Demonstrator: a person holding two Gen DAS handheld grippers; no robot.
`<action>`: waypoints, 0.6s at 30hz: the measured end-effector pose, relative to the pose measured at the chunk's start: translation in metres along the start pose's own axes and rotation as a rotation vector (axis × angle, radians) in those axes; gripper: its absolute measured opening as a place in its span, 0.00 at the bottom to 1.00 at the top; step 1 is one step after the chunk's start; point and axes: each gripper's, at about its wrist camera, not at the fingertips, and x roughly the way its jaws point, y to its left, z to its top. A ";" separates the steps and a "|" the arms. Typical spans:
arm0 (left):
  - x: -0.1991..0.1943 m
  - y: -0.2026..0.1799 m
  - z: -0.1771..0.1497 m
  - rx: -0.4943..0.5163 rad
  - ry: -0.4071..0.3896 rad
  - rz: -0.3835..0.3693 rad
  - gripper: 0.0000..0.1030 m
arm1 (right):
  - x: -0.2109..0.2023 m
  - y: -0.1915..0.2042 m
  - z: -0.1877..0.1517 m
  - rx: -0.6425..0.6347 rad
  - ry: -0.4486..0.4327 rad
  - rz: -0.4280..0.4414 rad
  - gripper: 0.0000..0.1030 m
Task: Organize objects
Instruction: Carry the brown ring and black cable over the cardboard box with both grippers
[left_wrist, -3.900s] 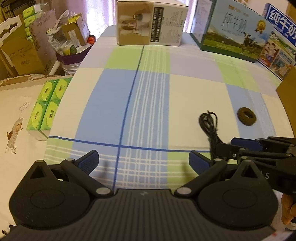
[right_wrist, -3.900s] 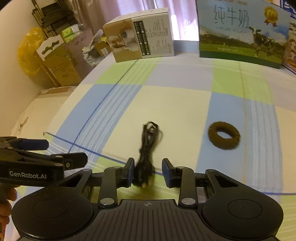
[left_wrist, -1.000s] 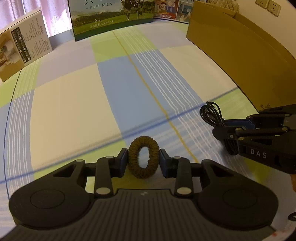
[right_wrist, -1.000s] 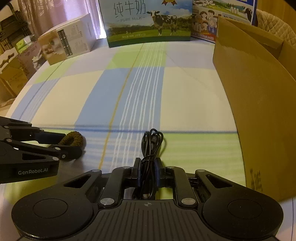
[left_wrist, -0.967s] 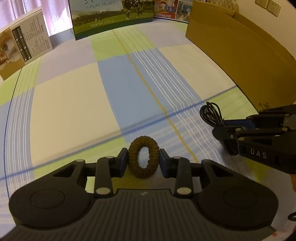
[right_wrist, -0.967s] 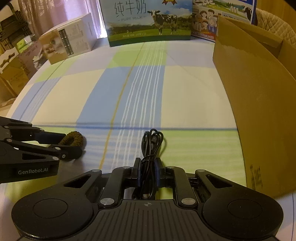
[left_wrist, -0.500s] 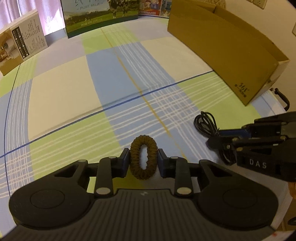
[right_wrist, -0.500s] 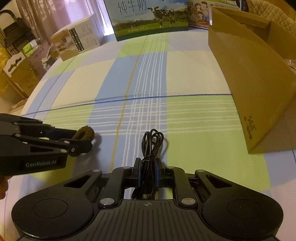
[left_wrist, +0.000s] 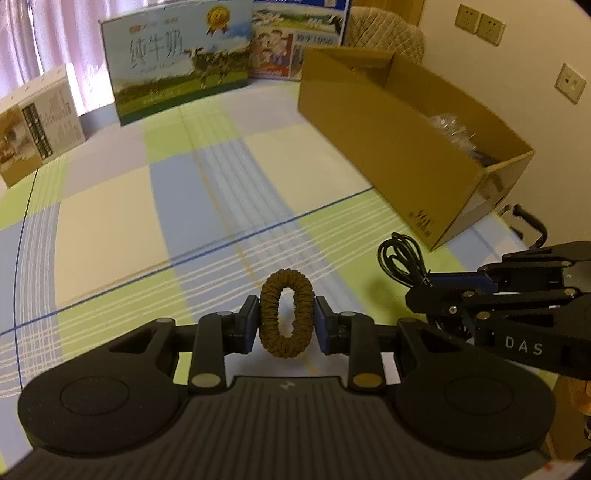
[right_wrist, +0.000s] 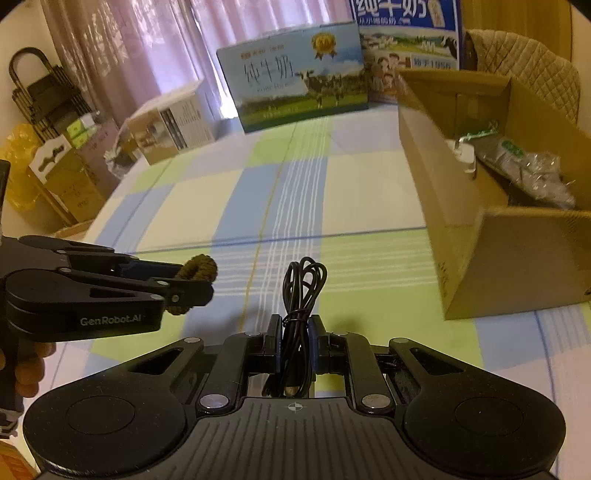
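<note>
My left gripper (left_wrist: 286, 319) pinches fuzzy brown scrunchie (left_wrist: 286, 314), ring upright. My right gripper (right_wrist: 293, 338) clamps coiled black cable (right_wrist: 301, 291), glossy loops forward. Both above plaid cloth (right_wrist: 295, 192), near side of open cardboard box (right_wrist: 480, 221); crinkled plastic inside.

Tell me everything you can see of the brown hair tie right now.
The hair tie is a dark olive-brown ring of ribbed, knitted-looking fabric, thick and soft, with an open centre. It stands upright on edge, squeezed slightly oval between the blue-padded fingers of the left tongs, which are shut on its two sides. It is lifted clear of the checked cloth. From the right wrist view its edge pokes out past the fingertips. Nothing else touches it.
</note>
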 end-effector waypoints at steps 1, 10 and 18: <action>-0.002 -0.004 0.002 0.000 -0.008 -0.004 0.26 | -0.005 -0.002 0.002 0.000 -0.006 0.005 0.10; -0.019 -0.040 0.033 0.004 -0.083 -0.032 0.26 | -0.046 -0.026 0.022 -0.003 -0.093 0.021 0.10; -0.017 -0.073 0.067 0.011 -0.142 -0.051 0.26 | -0.075 -0.064 0.042 0.005 -0.161 0.001 0.10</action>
